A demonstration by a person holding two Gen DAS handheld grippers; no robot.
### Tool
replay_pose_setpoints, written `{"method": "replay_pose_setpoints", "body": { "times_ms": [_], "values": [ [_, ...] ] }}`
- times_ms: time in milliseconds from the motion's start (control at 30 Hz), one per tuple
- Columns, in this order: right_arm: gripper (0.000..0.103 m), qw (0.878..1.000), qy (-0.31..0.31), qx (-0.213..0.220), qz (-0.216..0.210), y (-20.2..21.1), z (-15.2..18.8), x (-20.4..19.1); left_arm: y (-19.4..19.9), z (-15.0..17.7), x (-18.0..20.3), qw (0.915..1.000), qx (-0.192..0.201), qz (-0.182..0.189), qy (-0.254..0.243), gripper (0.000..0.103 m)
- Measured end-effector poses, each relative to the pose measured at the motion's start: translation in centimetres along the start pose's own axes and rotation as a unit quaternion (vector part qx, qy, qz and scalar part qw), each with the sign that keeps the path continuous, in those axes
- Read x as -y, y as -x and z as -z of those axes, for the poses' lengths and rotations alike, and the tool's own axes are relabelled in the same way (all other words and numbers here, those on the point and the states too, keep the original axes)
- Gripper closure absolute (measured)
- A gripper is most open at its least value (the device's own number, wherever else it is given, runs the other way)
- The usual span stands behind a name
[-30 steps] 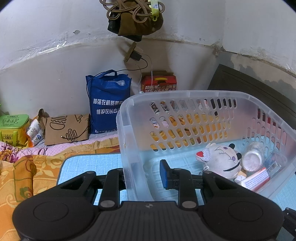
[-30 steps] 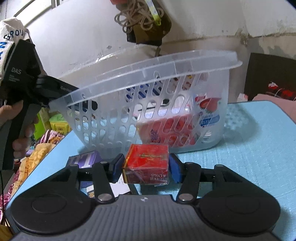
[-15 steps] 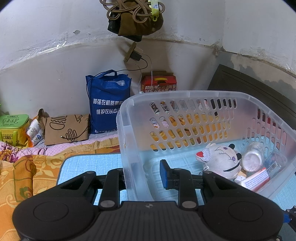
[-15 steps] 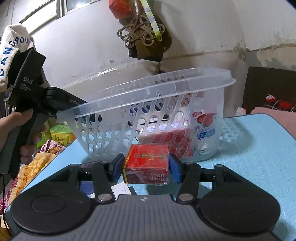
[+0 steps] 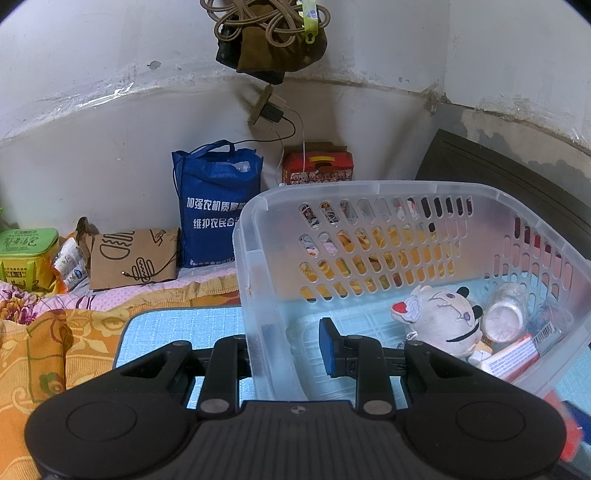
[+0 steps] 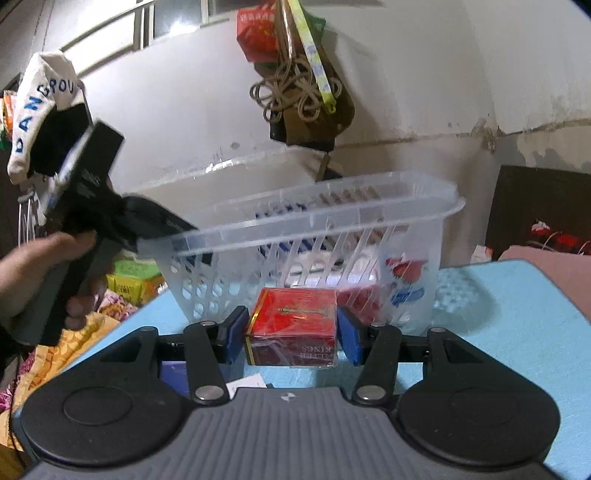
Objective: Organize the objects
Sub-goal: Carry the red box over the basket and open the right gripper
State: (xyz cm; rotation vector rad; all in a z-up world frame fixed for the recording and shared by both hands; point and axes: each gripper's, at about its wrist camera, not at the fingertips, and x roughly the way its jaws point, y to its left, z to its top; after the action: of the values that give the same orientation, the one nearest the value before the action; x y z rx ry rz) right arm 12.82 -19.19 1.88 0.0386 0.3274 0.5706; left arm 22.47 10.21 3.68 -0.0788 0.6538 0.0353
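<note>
A clear plastic basket (image 5: 369, 188) stands on a light blue mat (image 5: 177, 328). My left gripper (image 5: 284, 350) is shut on its near wall, one finger outside and the blue pad (image 5: 327, 345) inside. In the basket lie a white plush toy (image 5: 439, 317), a small jar (image 5: 504, 314) and a red and white packet (image 5: 513, 356). In the right wrist view my right gripper (image 6: 291, 332) is shut on a red box (image 6: 295, 321), held above the mat (image 6: 517, 314) just in front of the basket (image 6: 314, 221). A hand (image 6: 33, 273) holds the left gripper at the basket's left rim.
A blue bag (image 5: 218, 206), a brown paper bag (image 5: 133, 258), a green box (image 5: 26, 254) and a red carton (image 5: 317, 166) line the wall. Ropes (image 5: 269, 33) hang above. An orange blanket (image 5: 44, 332) lies left. A purple box (image 6: 173, 373) and white paper (image 6: 247, 384) lie under my right gripper.
My right gripper has risen and tilted upward with the red box, so the basket sits lower in its view. The left gripper and the basket have not moved.
</note>
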Motion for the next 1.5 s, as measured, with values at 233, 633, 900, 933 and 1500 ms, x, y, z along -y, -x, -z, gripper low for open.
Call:
{"method": "replay_pose_setpoints", "body": {
  "times_ms": [233,633,900,933,1500],
  "values": [
    [0.048,0.999,0.005,0.041,-0.006,3.8,-3.0,0.1,0.0,0.0,-0.1,1.0,0.0,0.0,0.0,0.072],
    [0.048,0.997,0.029,0.071,0.013,3.4,-7.6,0.7,0.1,0.1,-0.1,1.0,0.0,-0.002,-0.001,0.072],
    [0.048,0.998,0.045,0.046,0.014,-0.5,-10.5,0.8,0.1,0.1,-0.1,1.0,0.001,-0.002,-0.001,0.072],
    [0.048,0.998,0.049,0.04,0.017,-1.2,-10.8,0.7,0.1,0.1,-0.1,1.0,0.001,-0.002,-0.001,0.072],
    [0.0,0.997,0.038,-0.009,0.061,-5.6,-10.8,2.7,0.0,0.2,0.0,1.0,0.001,-0.002,-0.003,0.072]
  ]
}}
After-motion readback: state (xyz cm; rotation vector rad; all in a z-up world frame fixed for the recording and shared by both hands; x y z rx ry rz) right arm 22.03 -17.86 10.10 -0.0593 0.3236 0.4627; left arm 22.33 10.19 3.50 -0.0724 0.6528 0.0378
